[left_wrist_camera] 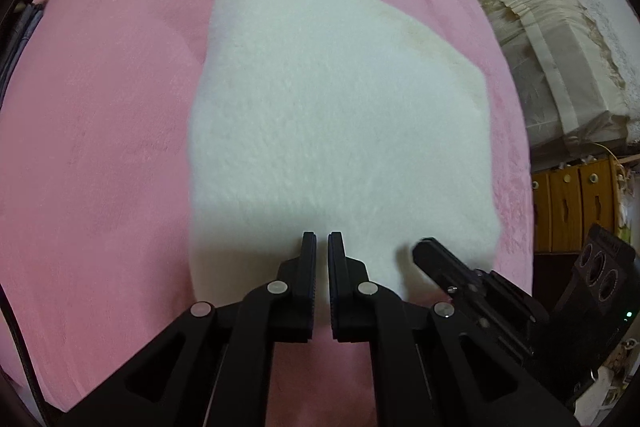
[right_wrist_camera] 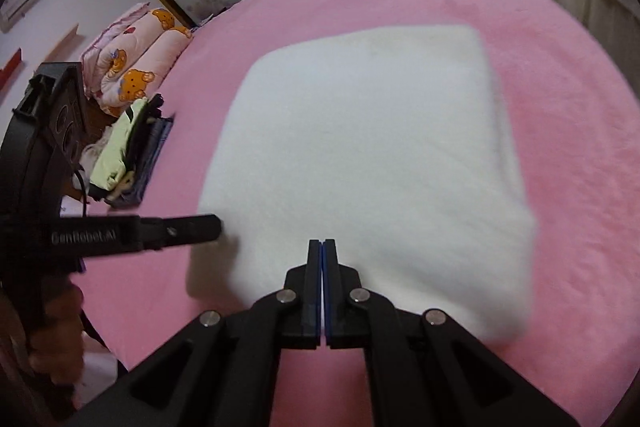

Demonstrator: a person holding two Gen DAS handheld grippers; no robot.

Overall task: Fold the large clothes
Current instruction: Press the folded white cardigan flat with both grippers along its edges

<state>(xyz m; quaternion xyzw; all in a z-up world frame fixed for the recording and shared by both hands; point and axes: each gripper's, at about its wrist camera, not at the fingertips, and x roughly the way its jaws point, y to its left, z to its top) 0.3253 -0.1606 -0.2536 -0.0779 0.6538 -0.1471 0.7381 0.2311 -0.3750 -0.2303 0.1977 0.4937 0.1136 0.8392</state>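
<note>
A white fluffy garment (left_wrist_camera: 340,107) lies folded into a thick, roughly square pad on the pink bed cover (left_wrist_camera: 100,107). My left gripper (left_wrist_camera: 322,237) hovers over the garment's near edge, shut, with nothing visible between its fingers. The right gripper (left_wrist_camera: 424,247) comes in from the lower right, its tip over the same near edge. In the right wrist view the garment (right_wrist_camera: 368,147) fills the middle of the pink cover (right_wrist_camera: 560,107). My right gripper (right_wrist_camera: 322,243) is shut, blue pads together, holding nothing. The left gripper (right_wrist_camera: 212,223) reaches in from the left, beside the garment's near left corner.
A rolled quilt with bear prints (right_wrist_camera: 140,67) and a small pile of clothes (right_wrist_camera: 120,147) lie past the bed's left side. A cream fabric-covered mattress (left_wrist_camera: 540,47) and a wooden cabinet (left_wrist_camera: 572,207) stand to the right. A person's hand (right_wrist_camera: 52,339) holds the left gripper's handle.
</note>
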